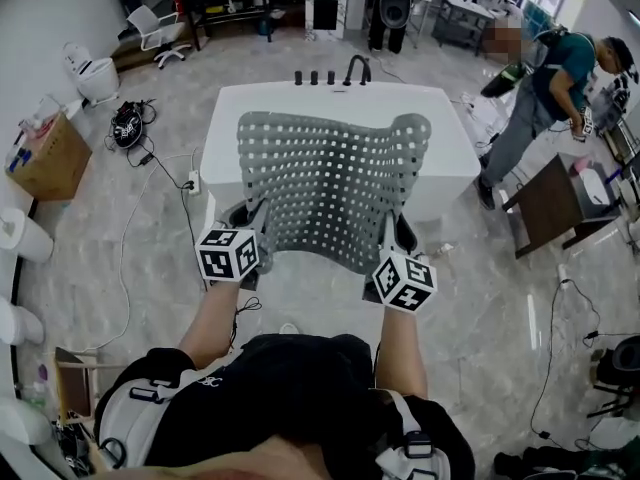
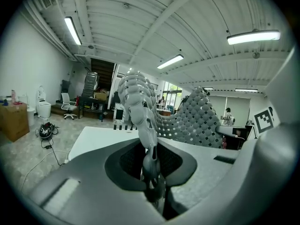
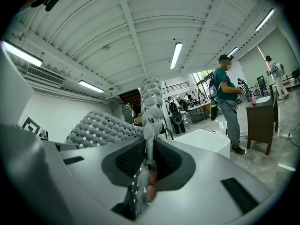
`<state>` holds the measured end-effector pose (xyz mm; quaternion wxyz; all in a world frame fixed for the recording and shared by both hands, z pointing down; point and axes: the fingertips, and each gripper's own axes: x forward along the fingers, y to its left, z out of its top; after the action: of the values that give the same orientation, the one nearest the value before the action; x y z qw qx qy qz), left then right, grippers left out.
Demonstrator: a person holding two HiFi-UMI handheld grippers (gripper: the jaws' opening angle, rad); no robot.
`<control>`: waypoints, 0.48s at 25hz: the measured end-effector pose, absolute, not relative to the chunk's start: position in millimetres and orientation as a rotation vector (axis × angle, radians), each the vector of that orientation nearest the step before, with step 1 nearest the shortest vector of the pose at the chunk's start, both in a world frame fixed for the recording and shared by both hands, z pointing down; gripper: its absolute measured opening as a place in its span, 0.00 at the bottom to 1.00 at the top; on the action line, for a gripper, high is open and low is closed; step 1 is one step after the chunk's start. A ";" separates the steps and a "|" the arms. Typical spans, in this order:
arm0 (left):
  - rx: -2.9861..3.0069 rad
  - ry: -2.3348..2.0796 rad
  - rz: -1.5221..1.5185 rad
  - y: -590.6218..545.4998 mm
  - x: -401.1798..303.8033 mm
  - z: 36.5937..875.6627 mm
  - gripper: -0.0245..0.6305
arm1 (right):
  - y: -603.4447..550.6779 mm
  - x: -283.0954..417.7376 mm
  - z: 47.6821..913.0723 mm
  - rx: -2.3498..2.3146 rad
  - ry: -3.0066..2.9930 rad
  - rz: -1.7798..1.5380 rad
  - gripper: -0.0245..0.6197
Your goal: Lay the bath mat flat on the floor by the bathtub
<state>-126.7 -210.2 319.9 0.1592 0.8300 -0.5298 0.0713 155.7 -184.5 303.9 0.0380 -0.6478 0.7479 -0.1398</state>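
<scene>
Bath mat (image 1: 335, 183) edge is pinched in both claws. The left gripper (image 1: 258, 218) has its jaws nearly together, clamped on the mat's near left corner, and in the left gripper view the grey rubbery material rises straight up from between the pads. The right gripper (image 1: 393, 236) is likewise closed on the near right corner, with the mat's edge squeezed between its textured pads. Each gripper carries a marker cube; the left cube (image 1: 228, 253) and the right cube (image 1: 404, 282) face the head camera.

From the two grips the mat spreads out as a grey sheet dotted with square holes. It is held in the air between the grippers, its far edge curling over at the top. In the head view it covers the middle of the white bathtub (image 1: 452, 158), whose black faucet (image 1: 357, 69) shows just beyond the mat. The mat is not lying on the pale marbled floor (image 1: 300, 303).

Farther out, a person in a teal shirt (image 1: 556, 83) stands to the right of the tub beside a dark cabinet (image 1: 548, 206). A cardboard box (image 1: 52, 160) and a white toilet (image 1: 92, 74) stand at the left.
</scene>
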 end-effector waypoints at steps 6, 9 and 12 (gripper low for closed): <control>2.286 -1.546 0.237 -235.7 -114.2 348.0 0.11 | -224.5 172.6 332.8 -1.974 2.382 -0.504 0.13; 2.230 -1.561 0.269 -241.7 -109.9 365.0 0.11 | -240.6 186.0 347.1 -1.962 2.409 -0.562 0.13; 2.179 -1.573 0.288 -249.2 -111.5 381.7 0.11 | -254.4 193.2 367.2 -1.953 2.421 -0.637 0.13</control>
<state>-111.5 -249.2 381.7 0.2176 0.7869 -0.5679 0.1042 193.2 -254.4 367.2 -0.0169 -0.6149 0.7625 -0.2006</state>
